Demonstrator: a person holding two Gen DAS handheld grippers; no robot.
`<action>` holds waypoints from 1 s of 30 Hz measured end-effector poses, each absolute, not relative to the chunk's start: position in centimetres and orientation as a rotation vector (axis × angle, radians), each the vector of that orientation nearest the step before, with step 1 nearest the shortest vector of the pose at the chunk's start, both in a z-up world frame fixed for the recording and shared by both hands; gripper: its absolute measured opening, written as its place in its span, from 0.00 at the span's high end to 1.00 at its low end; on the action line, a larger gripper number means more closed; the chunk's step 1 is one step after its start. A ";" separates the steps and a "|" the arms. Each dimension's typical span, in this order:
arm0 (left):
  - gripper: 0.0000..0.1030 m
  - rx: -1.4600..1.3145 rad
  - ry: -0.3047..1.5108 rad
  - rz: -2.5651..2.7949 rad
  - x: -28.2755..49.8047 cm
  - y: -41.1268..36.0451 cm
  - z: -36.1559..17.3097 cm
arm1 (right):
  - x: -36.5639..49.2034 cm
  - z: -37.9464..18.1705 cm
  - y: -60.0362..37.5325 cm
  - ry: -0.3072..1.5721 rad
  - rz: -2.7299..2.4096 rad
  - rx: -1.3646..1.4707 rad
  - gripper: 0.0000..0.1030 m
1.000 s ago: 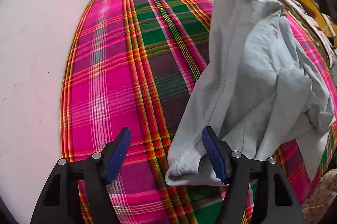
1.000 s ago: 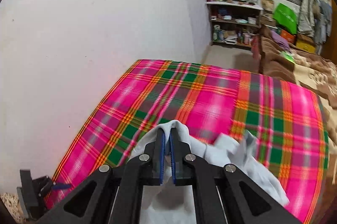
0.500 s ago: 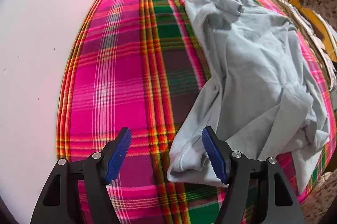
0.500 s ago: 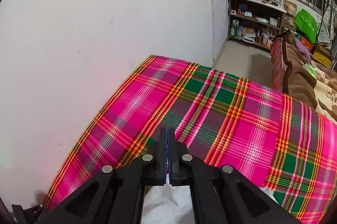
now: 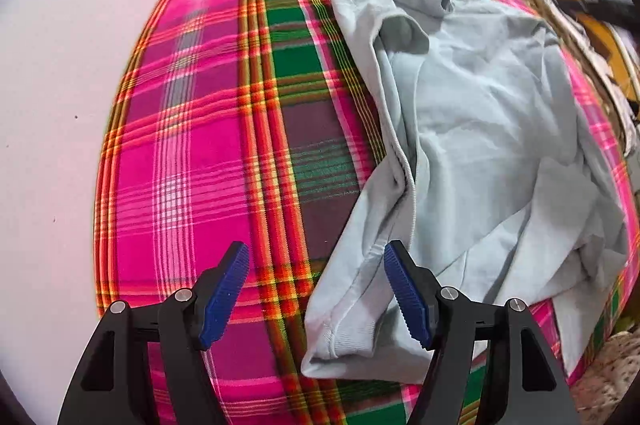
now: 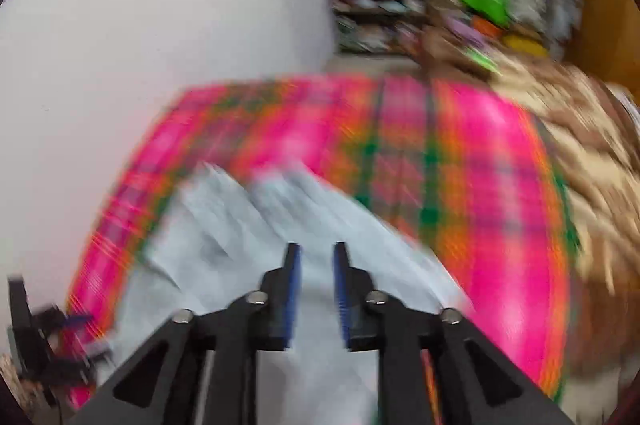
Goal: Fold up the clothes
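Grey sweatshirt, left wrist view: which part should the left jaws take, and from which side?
Probably the ribbed cuff of the grey sweatshirt, coming from above. It lies flat on the plaid cloth, nearest the open left gripper, its free edge already between the jaws and clear of the bunched folds.

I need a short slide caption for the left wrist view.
Open left tool poised over the cuff of a crumpled pale grey garment on a pink plaid cover.

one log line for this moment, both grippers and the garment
stage: laying garment out | left gripper: open over cuff | right gripper: opening, nothing pinched | light grey garment: rumpled on plaid cloth
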State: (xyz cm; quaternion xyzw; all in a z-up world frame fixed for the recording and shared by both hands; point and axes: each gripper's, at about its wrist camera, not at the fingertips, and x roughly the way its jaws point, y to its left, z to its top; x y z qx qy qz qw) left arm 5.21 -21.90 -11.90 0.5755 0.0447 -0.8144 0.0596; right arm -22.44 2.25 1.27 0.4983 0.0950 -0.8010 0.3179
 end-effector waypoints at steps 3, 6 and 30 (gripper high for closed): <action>0.30 1.746 0.084 -2.450 4.8 -21.4 -11.7 | -19.2 -1.7 8.4 0.232 -2.081 1.480 0.69; 0.30 1.749 0.116 -2.434 4.7 -21.4 -11.4 | -15.6 -4.3 11.6 0.206 -1.992 1.587 0.60; 0.23 1.742 0.033 -2.294 4.9 -21.4 -12.5 | -6.7 -7.1 14.9 0.070 -1.973 1.673 0.57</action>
